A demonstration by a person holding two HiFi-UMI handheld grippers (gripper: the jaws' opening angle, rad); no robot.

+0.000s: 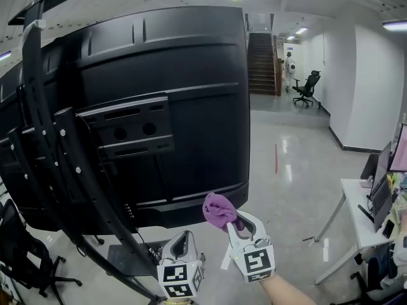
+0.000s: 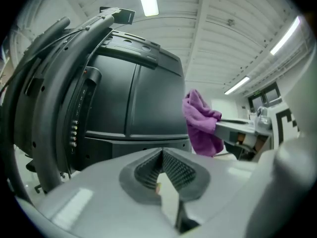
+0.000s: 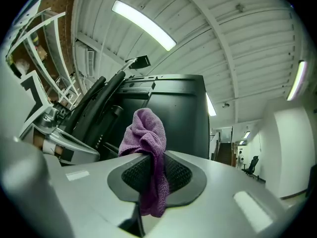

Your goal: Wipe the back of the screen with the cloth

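The screen [image 1: 172,107] shows its black back, with a mount plate [image 1: 130,129] at its middle. My right gripper [image 1: 234,222] is shut on a bunched purple cloth [image 1: 219,210], held just below the screen's lower right corner; I cannot tell whether they touch. In the right gripper view the cloth [image 3: 147,138] is pinched between the right gripper's [image 3: 152,166] jaws, with the screen [image 3: 173,113] close behind. My left gripper [image 1: 181,241] is shut and empty, lower and to the left. The left gripper [image 2: 162,157] view shows the cloth [image 2: 200,123] and screen [image 2: 133,98] ahead.
The stand's black curved arm [image 1: 54,151] runs down the screen's left side to a base [image 1: 127,258]. A black chair [image 1: 25,259] is at lower left. A white desk [image 1: 356,218] with items stands at right. Down the corridor are stairs [image 1: 261,62] and an office chair [image 1: 307,88].
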